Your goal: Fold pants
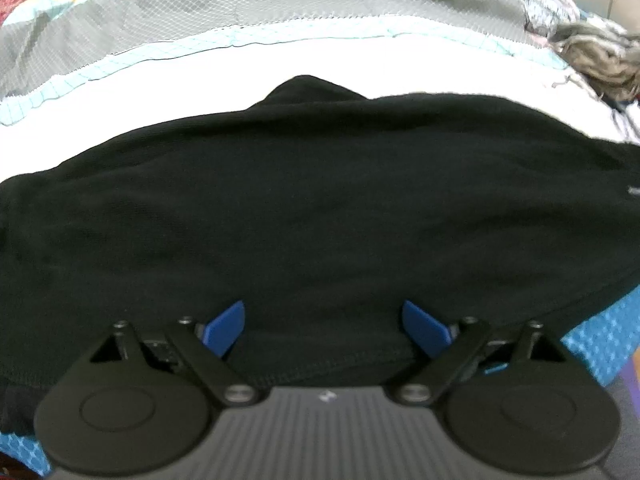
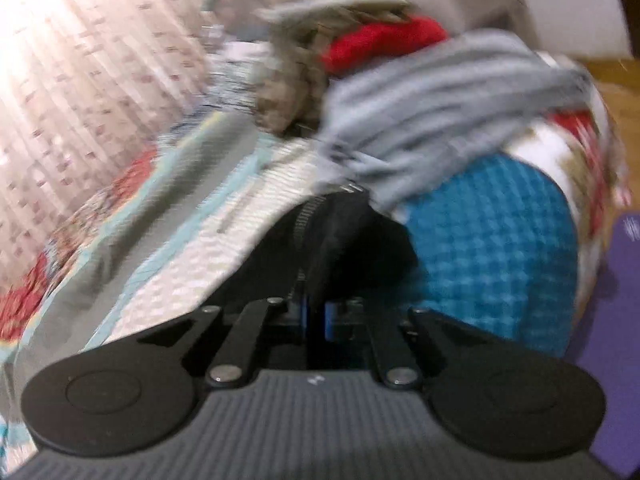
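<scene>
The black pants [image 1: 312, 208] lie spread across the patchwork bedspread [image 1: 224, 60], a broad dark slab that looks to have at most one fold in it; how many layers are stacked I can't tell from here, but the shape is still wide and loose, so most of the folding seems left to do.

The left gripper [image 1: 323, 326] hangs over the near hem of the pants with its blue fingers [image 1: 224, 328] spread wide and nothing between them — ready, not gripping. The right gripper [image 2: 316, 314] is pinched tight on a bunched edge of the black cloth, the part with a zipper [image 2: 306, 216] running up it, and that fabric tents up from the jaws. The right view is smeared, so finer detail is lost.

Beyond the pants, toward the far side of the bedspread, sits a heap of other laundry: a grey garment [image 2: 440, 96], something red [image 2: 384, 40] and a mottled brown piece [image 2: 288, 92]. The grey one lies just beside the gripped end of the pants — a fold carried that way could drag into it. A patterned curtain [image 2: 80, 60] hangs past the bedspread's far edge.
</scene>
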{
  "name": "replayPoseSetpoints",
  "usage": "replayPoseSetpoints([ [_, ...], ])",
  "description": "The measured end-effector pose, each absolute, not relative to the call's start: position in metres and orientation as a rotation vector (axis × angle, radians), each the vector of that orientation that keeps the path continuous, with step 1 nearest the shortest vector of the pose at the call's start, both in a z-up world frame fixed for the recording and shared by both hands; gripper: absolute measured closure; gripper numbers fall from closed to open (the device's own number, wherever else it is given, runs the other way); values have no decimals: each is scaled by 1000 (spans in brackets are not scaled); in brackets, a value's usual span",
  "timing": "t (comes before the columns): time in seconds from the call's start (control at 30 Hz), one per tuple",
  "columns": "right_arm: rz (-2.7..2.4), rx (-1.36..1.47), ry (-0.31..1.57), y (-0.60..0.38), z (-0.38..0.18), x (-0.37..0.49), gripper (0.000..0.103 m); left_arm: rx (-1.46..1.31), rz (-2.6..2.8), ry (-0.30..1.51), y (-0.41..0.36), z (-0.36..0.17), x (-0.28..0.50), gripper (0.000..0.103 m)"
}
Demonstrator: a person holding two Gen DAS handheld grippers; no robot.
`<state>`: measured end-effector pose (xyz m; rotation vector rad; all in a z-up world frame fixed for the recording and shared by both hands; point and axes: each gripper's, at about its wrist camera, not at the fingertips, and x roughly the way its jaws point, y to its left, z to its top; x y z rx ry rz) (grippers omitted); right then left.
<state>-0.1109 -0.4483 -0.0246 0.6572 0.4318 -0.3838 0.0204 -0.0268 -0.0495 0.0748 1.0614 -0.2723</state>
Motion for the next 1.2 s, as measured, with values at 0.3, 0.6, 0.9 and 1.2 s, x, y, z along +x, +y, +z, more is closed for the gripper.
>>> replayPoseSetpoints([
  [0.3,-29,237,498,-327,0,-82,93,-169,-325,1018,21,-23,25,22],
  [0.6,117,-180,674,-241,-48,-71,91,-170,-366,1043,12,-26,22,22],
  [0.9,297,-191,508,-228,-14,-89,88,-207,-416,1044,13,-23,24,21],
  [1.2,379,-218,596,-223,-30,-85,35,-193,-435,1078,1,-23,28,19],
])
